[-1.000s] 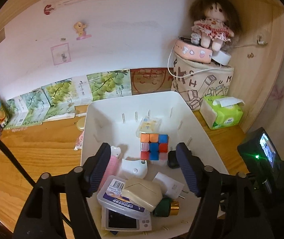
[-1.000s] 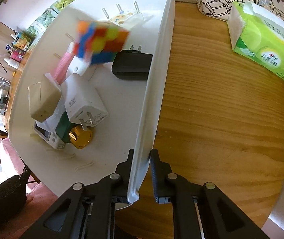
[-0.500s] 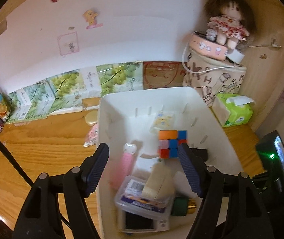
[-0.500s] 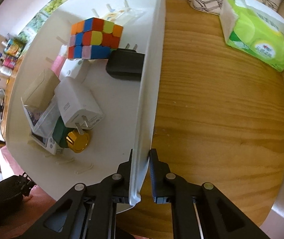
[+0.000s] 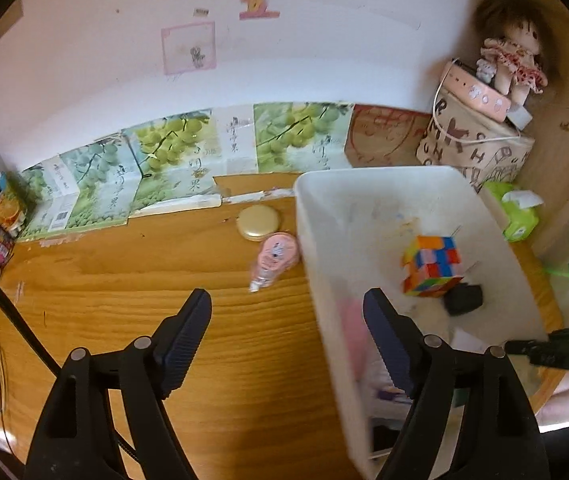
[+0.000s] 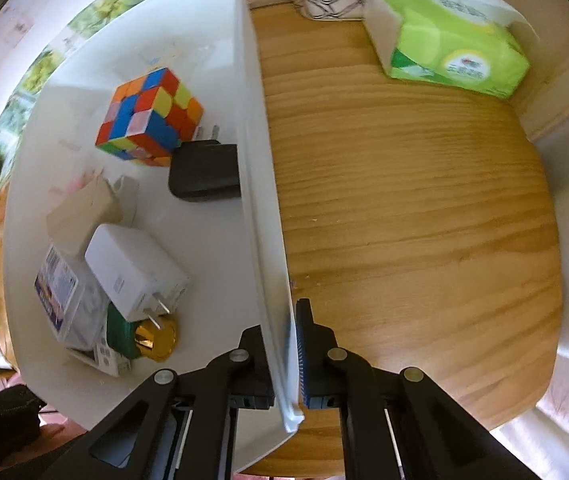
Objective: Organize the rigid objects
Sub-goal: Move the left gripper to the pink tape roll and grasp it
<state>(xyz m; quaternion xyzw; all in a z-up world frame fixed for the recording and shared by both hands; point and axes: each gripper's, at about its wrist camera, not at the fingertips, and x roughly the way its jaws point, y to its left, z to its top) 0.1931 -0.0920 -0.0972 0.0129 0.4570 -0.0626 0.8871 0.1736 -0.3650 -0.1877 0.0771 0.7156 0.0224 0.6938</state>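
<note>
Wooden worktop (image 5: pixel 132 288) runs up to a white wall lined with grape-printed cartons (image 5: pixel 172 160). From the left wrist view, a white bin (image 5: pixel 364 184) sits on the right part of the worktop. A multicoloured puzzle cube (image 5: pixel 430 266) rests inside it, with a black plug adapter (image 5: pixel 463 299) just beside the cube. Outside the bin, near its left wall, lie a round gold compact (image 5: pixel 259 222) and a pink oval item (image 5: pixel 274 258). The left gripper (image 5: pixel 286 334) has its jaws apart and opening; nothing is gripped, and the bin's left wall crosses the gap between them near the right jaw. A doll (image 5: pixel 510 56) sits on a patterned box in the far right corner.

From the right wrist view, the right gripper (image 6: pixel 282 346) points down with its jaws clamped on the bin's right wall (image 6: pixel 258 160). Inside the bin lie the cube (image 6: pixel 150 118), the black adapter (image 6: pixel 204 172), a white charger (image 6: pixel 134 270), a beige item (image 6: pixel 82 210), a clear labelled case (image 6: pixel 62 292) and a green bottle with a gold cap (image 6: pixel 152 338). A green tissue pack (image 6: pixel 448 34) lies on the worktop, well apart from the bin.
</note>
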